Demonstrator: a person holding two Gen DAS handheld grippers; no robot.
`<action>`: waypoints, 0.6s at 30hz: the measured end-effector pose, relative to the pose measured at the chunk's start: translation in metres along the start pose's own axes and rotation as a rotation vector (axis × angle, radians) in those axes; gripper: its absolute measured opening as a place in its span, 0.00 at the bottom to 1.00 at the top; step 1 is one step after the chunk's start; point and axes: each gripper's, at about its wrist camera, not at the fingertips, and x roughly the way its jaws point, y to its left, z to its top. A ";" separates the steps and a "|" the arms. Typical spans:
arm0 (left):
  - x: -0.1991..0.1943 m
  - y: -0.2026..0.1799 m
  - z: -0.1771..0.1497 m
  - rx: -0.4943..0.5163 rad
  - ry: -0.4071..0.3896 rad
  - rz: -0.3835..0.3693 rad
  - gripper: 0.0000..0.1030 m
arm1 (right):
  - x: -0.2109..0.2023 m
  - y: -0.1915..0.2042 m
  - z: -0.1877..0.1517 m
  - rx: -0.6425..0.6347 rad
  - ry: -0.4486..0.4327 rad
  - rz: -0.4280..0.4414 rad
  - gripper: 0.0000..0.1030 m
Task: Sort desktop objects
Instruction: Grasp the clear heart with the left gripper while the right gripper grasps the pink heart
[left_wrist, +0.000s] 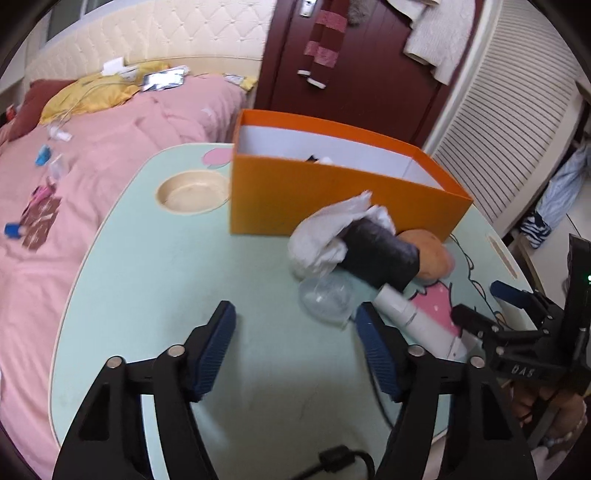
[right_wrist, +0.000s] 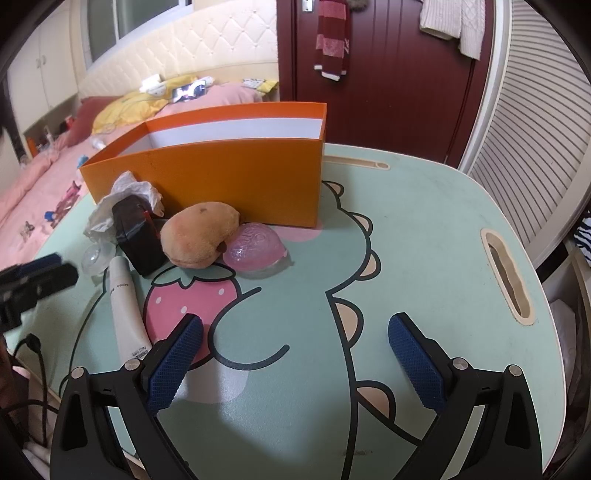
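Orange cardboard, the storage box (right_wrist: 236, 177) stands open-topped at the back of the mint-green worktop (right_wrist: 424, 229), and the clutter waits against its front wall. The left tool (left_wrist: 295, 332) hangs released and empty over bare worktop, just beside the white tube (right_wrist: 127, 306); the right tool (right_wrist: 295, 350) gapes wide, grasping nothing. The likely next pick is that tube. It lies flat, long axis running from the near edge up toward the black box (right_wrist: 138, 236), crimped end nearest. A sound grip closes across its width, near mid-length, clear of the clear plastic dome (left_wrist: 327, 297) and plush toy (right_wrist: 201, 234).
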 end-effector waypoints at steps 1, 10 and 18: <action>0.002 -0.003 0.003 0.019 -0.004 0.010 0.66 | 0.000 0.000 0.000 0.000 0.000 0.000 0.98; 0.023 -0.028 0.008 0.154 0.022 -0.017 0.39 | 0.001 0.000 -0.001 -0.002 -0.002 0.002 0.98; 0.004 -0.013 -0.010 0.089 -0.013 -0.003 0.39 | -0.005 -0.002 0.003 0.008 -0.026 0.066 0.87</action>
